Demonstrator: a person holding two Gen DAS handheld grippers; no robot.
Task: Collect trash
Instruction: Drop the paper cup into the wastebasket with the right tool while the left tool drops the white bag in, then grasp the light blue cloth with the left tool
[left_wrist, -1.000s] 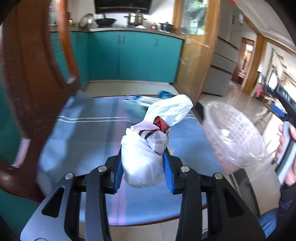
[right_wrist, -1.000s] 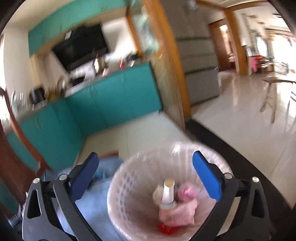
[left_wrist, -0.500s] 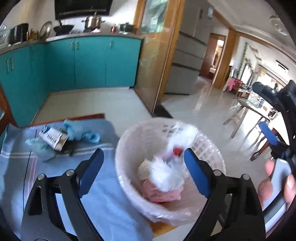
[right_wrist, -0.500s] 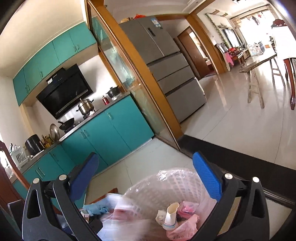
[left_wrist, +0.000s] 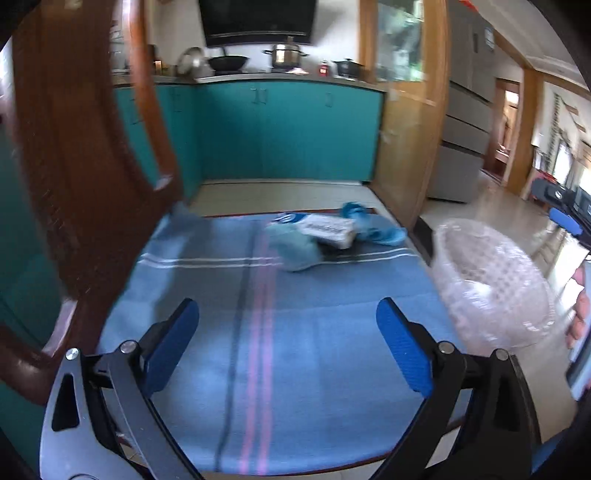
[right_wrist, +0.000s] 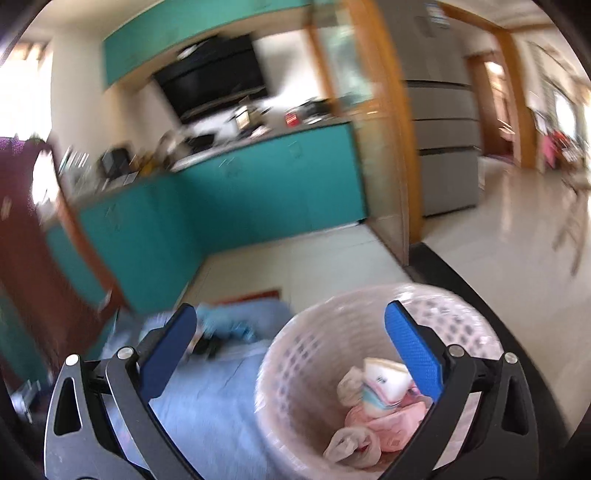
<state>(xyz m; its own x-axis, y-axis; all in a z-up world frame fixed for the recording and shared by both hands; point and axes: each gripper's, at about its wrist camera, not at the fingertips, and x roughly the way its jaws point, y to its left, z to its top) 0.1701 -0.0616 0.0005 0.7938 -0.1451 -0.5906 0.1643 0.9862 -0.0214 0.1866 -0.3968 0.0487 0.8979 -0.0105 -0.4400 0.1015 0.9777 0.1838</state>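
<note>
Both tools empty, jaws spread wide: left tool (left_wrist: 287, 345) over the blue-clothed desk (left_wrist: 258, 350), right tool (right_wrist: 290, 352) above the bin (right_wrist: 295, 398). Remaining trash pile (left_wrist: 321, 236) sits at desk's far edge. Step: between pickups. Next: left reaches forward, closes on 1 item.

Both views are brightly daylit. Glare is seen on the floor (right_wrist: 517, 236) at the right. Motion blur is spread over the right wrist view; straight lines are bent toward the dark circular fisheye edges.
</note>
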